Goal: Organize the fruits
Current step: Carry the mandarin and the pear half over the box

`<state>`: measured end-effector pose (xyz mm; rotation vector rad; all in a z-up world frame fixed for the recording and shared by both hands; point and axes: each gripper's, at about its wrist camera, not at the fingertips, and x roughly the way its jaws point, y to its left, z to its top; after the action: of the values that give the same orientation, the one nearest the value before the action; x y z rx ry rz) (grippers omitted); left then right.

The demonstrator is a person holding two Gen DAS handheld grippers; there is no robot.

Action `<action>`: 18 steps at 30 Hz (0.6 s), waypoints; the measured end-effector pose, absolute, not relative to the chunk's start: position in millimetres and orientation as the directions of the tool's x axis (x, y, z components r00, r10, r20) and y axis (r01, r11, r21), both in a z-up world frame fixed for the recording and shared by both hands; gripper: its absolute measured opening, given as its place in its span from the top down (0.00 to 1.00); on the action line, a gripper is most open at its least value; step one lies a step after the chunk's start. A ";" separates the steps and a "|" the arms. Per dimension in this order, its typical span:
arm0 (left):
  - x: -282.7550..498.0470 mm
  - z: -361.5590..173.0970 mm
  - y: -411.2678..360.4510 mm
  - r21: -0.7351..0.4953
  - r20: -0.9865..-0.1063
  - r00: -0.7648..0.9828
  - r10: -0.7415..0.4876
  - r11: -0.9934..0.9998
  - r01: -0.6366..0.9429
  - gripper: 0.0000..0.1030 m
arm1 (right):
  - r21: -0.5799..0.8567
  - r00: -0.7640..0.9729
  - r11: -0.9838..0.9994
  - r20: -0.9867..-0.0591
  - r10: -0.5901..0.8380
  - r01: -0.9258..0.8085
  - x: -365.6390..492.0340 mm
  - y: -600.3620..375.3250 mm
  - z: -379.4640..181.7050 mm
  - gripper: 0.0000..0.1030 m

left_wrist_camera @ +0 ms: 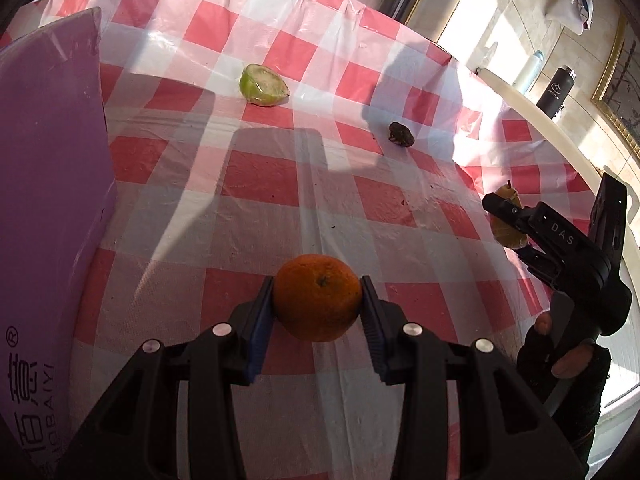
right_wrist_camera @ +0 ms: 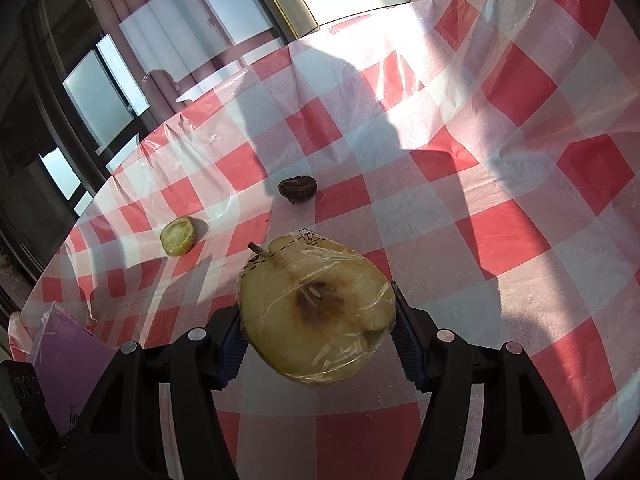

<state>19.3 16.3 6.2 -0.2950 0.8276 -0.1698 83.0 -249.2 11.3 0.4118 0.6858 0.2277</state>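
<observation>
Fruits are mid-sort: the left gripper (left_wrist_camera: pixel 318 300) clamps a round orange mandarin (left_wrist_camera: pixel 318 298) above the red-checked plastic tablecloth (left_wrist_camera: pixel 256 176); the right gripper (right_wrist_camera: pixel 316 316) clamps a cling-wrapped pear half (right_wrist_camera: pixel 316 312). Next, probably carry both toward the purple box (left_wrist_camera: pixel 48 200).

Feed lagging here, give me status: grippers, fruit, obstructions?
Left gripper shut on orange. Right gripper shut on wrapped pear half. Lime half, dark fruit loose on cloth. Nothing blocking.
</observation>
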 end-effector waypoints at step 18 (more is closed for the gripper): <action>21.7 6.2 12.8 -0.294 -0.709 0.663 -0.240 0.955 0.030 0.60 | 0.425 0.737 0.903 -0.592 0.327 -0.059 86.9 -245.7 10.1 0.40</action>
<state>21.7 12.8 6.2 -0.2678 0.8348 -0.1547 86.9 -245.7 10.1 0.3974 0.7157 0.2178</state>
